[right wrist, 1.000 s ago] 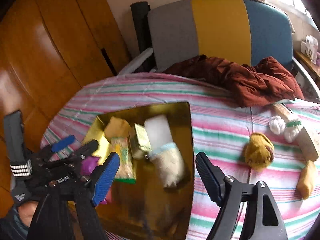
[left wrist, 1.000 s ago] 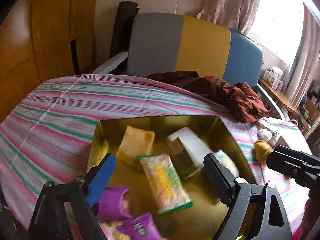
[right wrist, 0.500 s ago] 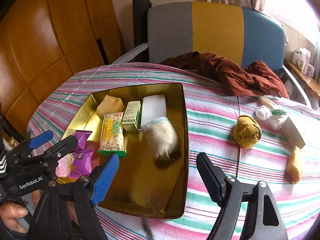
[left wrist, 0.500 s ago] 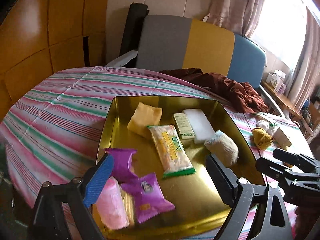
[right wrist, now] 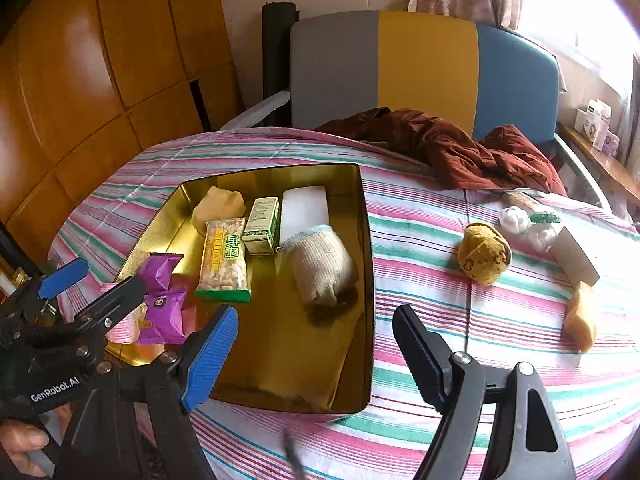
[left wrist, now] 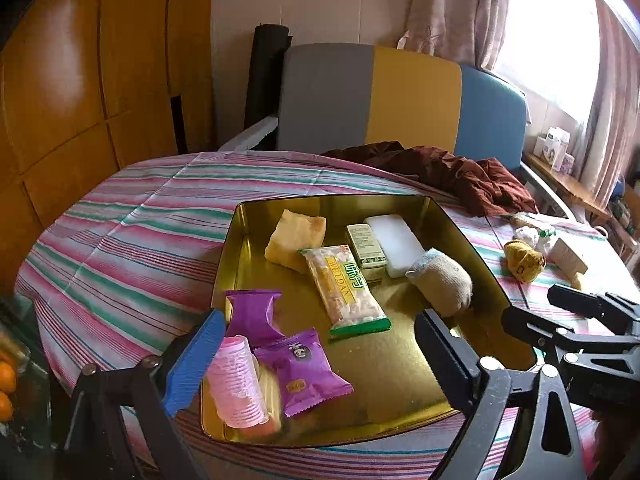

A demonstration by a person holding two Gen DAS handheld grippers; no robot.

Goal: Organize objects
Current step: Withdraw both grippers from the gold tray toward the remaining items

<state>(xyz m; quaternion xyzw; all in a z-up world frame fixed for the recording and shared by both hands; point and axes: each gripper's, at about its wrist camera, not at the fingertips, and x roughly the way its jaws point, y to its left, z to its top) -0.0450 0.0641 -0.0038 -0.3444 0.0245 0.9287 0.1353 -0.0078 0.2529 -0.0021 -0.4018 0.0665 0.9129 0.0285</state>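
Round table w/ pink-green striped cloth [right wrist: 460, 320]; tri-colour chair [left wrist: 400, 96], wood panels [left wrist: 80, 80], curtains behind. Gold tray [left wrist: 400, 368] on cloth holds snack pack [left wrist: 344, 286] marked "WEIDAN", purple packets, box, sock [left wrist: 440, 280]. Left gripper [left wrist: 316, 354] and right gripper [right wrist: 316, 354], jaws apart, empty, near tray's front edge. Left gripper's body reads "GenRobot.AI".

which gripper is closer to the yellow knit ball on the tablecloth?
Right. The right gripper hovers over the tin's near right corner, jaws open, ball just ahead-right. The left gripper sits over the tin's left end, farther away.
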